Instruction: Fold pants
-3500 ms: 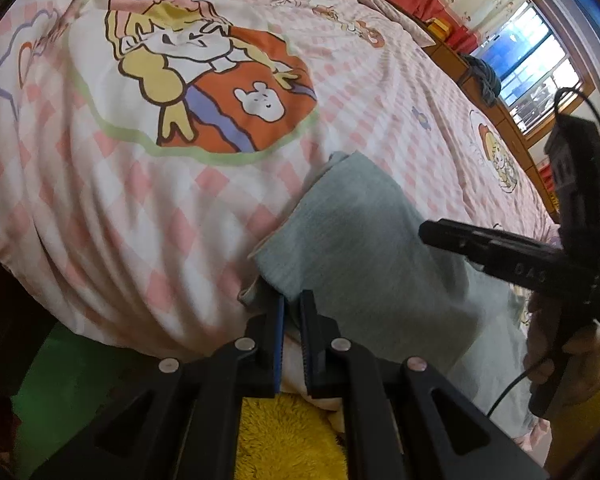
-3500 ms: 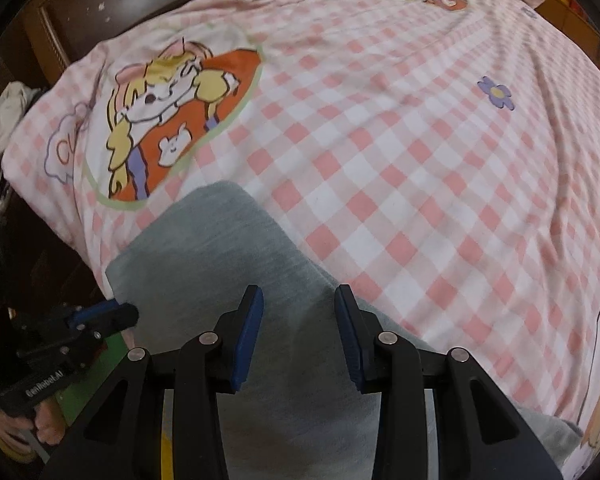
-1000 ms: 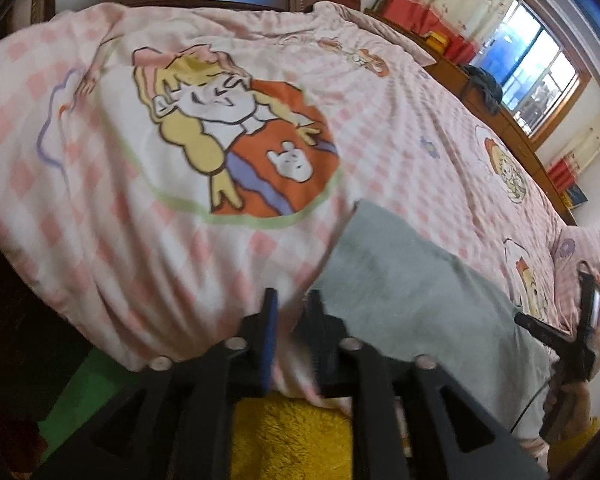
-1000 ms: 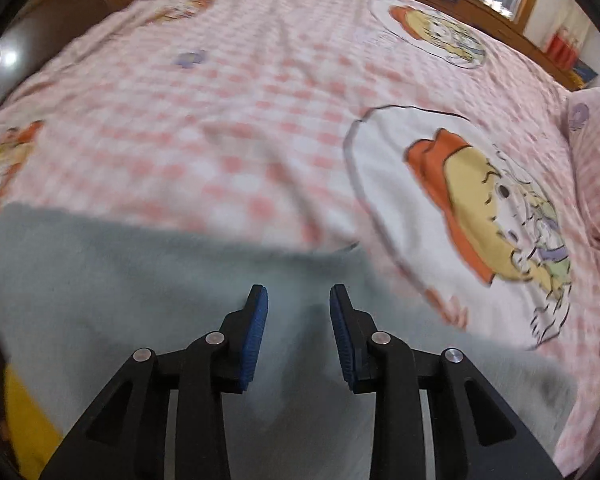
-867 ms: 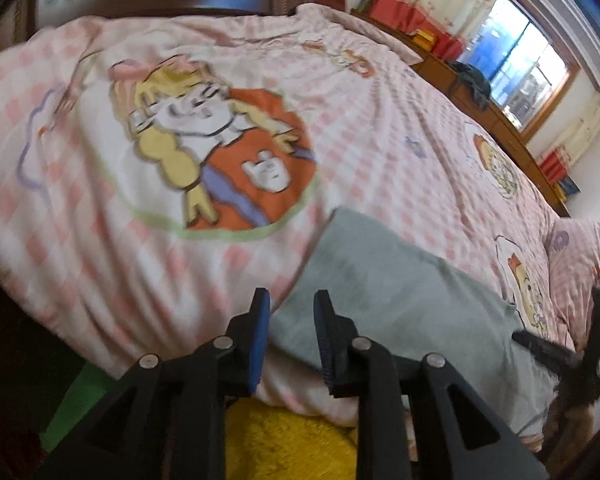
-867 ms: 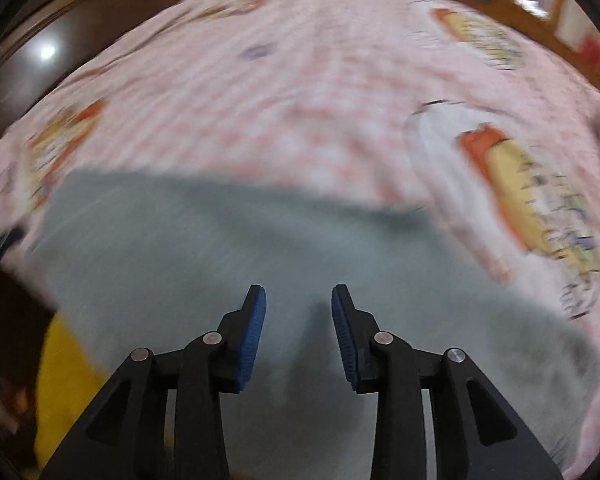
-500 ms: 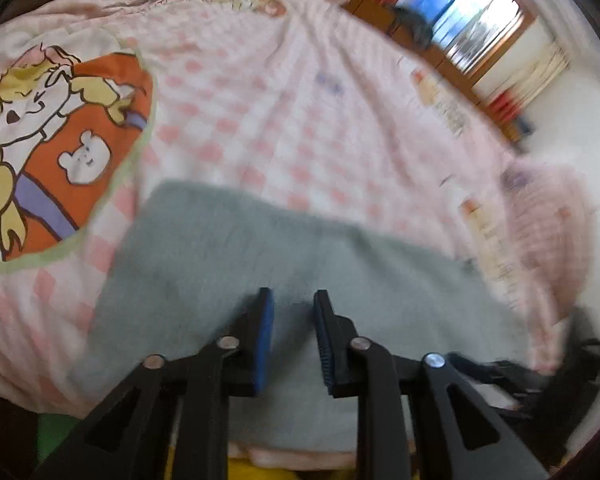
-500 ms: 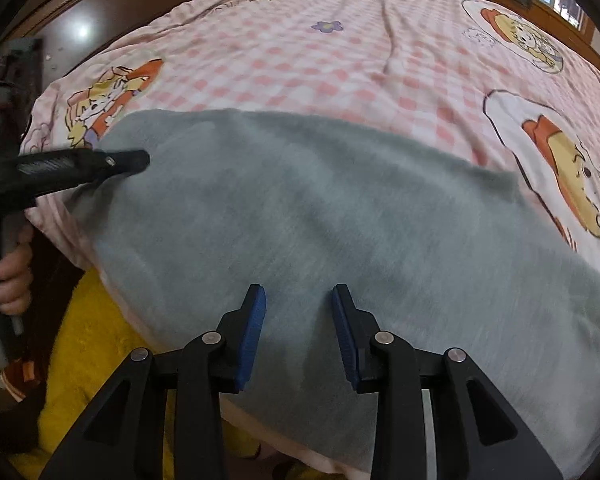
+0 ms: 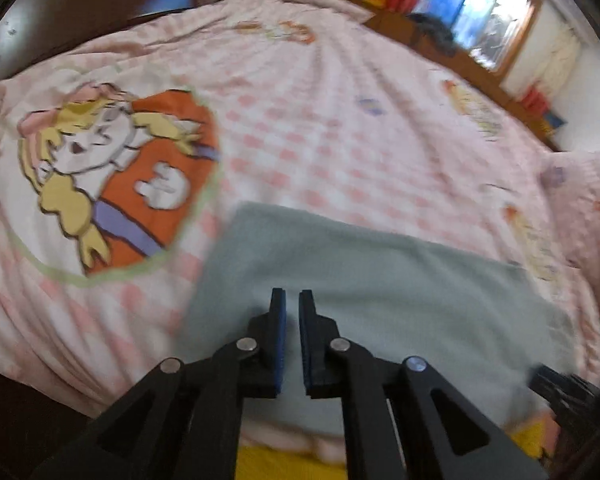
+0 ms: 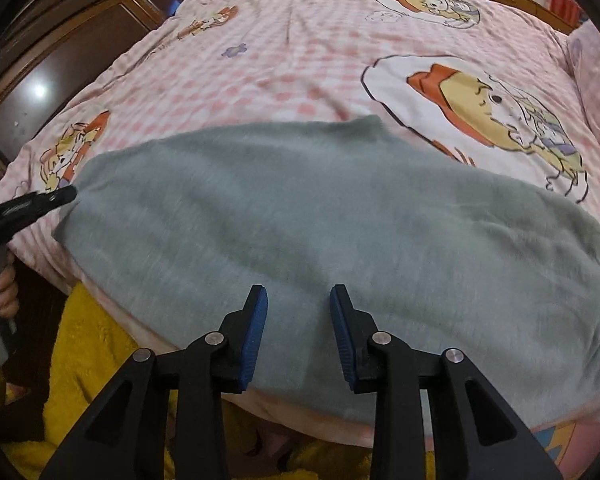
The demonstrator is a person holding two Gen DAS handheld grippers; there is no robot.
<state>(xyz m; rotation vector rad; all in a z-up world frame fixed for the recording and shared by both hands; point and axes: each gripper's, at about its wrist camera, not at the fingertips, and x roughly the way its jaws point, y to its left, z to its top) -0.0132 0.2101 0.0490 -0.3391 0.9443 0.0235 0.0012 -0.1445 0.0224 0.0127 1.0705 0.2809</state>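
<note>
The grey pants [image 10: 340, 232] lie flat along the near edge of the bed [image 10: 300, 60]. The left gripper [image 9: 292, 300] is closing its fingers on nothing above them. The right gripper [image 10: 298, 300] hovers with fingers apart, empty

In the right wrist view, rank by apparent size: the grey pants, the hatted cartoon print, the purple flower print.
1. grey pants
2. hatted cartoon print
3. purple flower print

The flower lies farther away, so true sizes are uncertain.

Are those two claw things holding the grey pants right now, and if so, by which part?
Nothing is held. Both the left gripper, jaws closing on air, and right gripper hover over the pants.
</note>
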